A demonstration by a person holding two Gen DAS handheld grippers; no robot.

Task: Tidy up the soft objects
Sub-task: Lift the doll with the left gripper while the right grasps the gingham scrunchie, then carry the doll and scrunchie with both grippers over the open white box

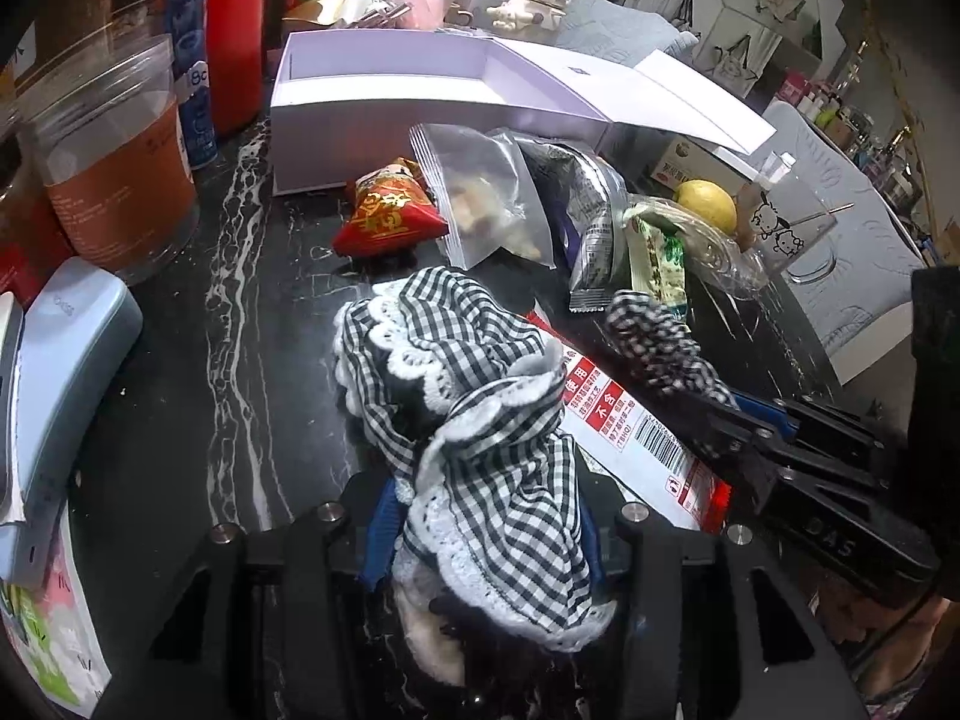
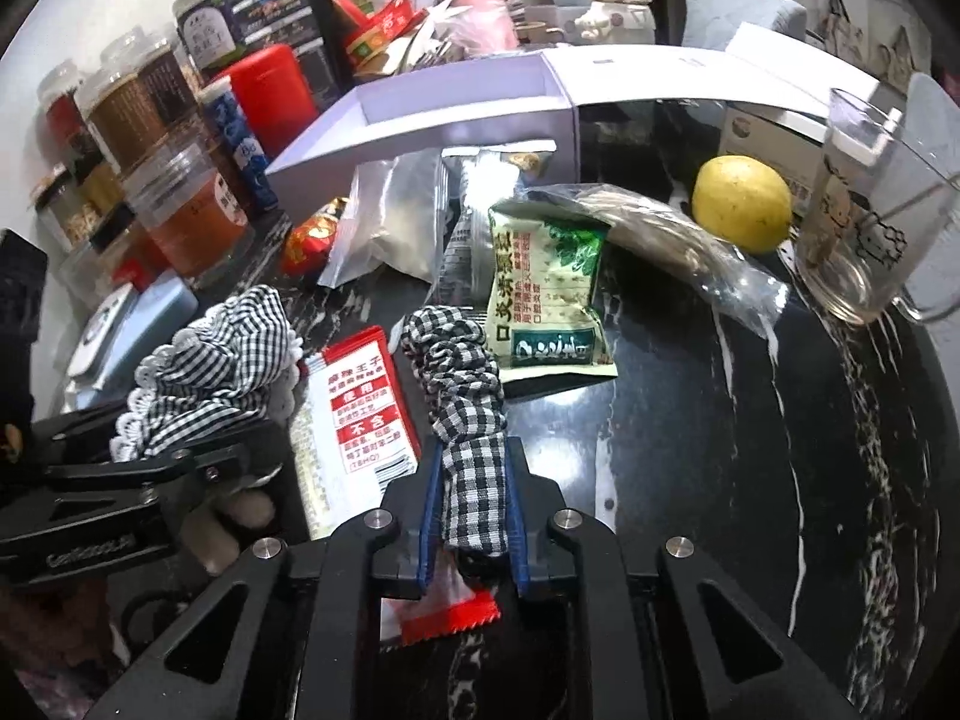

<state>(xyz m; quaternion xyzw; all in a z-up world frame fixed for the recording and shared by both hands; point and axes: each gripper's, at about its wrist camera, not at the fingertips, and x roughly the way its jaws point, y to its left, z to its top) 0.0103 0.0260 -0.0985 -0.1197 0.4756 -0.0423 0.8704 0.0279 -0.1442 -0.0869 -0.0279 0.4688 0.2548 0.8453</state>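
Observation:
A black-and-white gingham cloth with white lace trim (image 1: 480,420) lies bunched on the black marble table (image 1: 240,360). My left gripper (image 1: 489,510) is shut on its near end, blue pads pressing either side. A gingham scrunchie (image 2: 456,372) stretches away from my right gripper (image 2: 474,450), which is shut on its near end. In the left wrist view the right gripper (image 1: 738,414) comes in from the right with the scrunchie (image 1: 654,336). The right wrist view shows the left gripper (image 2: 210,462) at the left with the lace cloth (image 2: 222,354). An open white box (image 1: 384,78) stands behind.
A red-and-white packet (image 2: 360,408) lies between both cloths. Beyond are a green snack pack (image 2: 546,294), a zip bag (image 1: 486,192), a red pouch (image 1: 390,210), a lemon (image 2: 741,204) and a glass mug (image 2: 864,228). Jars (image 2: 180,210) crowd the left edge.

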